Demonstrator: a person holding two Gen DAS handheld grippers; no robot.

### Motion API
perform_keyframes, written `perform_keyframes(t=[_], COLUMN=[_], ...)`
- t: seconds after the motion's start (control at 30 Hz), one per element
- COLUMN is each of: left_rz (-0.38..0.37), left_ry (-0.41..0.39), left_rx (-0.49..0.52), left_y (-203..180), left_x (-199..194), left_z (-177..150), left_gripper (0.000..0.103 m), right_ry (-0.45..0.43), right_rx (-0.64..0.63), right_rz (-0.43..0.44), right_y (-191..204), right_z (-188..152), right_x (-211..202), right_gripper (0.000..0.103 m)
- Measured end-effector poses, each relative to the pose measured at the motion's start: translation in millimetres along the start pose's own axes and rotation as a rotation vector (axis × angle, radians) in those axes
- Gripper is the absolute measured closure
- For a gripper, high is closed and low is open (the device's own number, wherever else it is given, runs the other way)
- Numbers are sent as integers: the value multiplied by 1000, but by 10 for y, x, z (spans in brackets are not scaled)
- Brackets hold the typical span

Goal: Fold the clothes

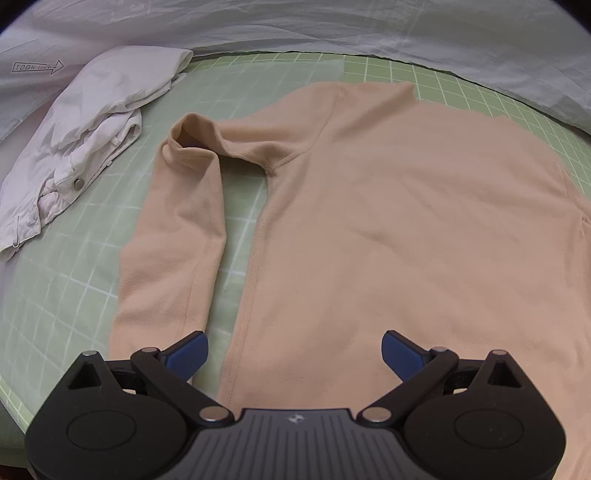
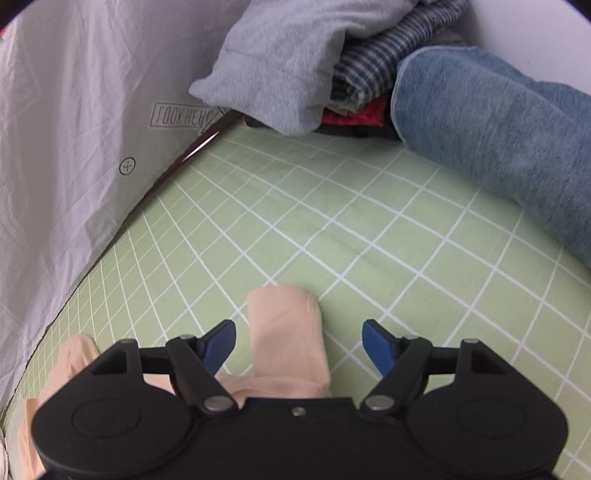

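A peach long-sleeved top lies flat on the green grid mat. Its left sleeve is bent back at the elbow and runs down beside the body. My left gripper hovers open above the top's lower left edge, nothing between its blue pads. In the right wrist view the end of the other peach sleeve lies on the mat between the blue pads of my right gripper. Those jaws stand wide apart and do not press on the sleeve.
A crumpled white garment lies at the mat's far left. White sheeting borders the mat's far side. In the right wrist view a pile of grey, checked and red clothes and a blue towel-like fabric sit at the mat's far edge.
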State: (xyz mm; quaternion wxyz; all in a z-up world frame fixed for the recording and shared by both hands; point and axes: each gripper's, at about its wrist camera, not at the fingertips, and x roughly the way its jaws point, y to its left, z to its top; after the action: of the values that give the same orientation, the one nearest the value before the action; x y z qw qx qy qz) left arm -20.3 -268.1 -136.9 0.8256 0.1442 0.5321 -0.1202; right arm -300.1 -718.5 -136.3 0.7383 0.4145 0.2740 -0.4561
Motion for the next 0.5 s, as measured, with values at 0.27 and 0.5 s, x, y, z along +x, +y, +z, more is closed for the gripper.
perform_keyframes(t=[0.27,0.5], left_rz=[5,-21], left_ry=[21,7], left_rx=[7,68], left_y=[-109,-276], left_x=[136,152], left_z=[145,195], left_gripper=[4,4], right_ry=[-14,-382], right_rx=[-27,51], right_rz=[78,244], right_y=[132,114], right_z=[75,426], right_x=[157,-527], right_gripper=[89,95])
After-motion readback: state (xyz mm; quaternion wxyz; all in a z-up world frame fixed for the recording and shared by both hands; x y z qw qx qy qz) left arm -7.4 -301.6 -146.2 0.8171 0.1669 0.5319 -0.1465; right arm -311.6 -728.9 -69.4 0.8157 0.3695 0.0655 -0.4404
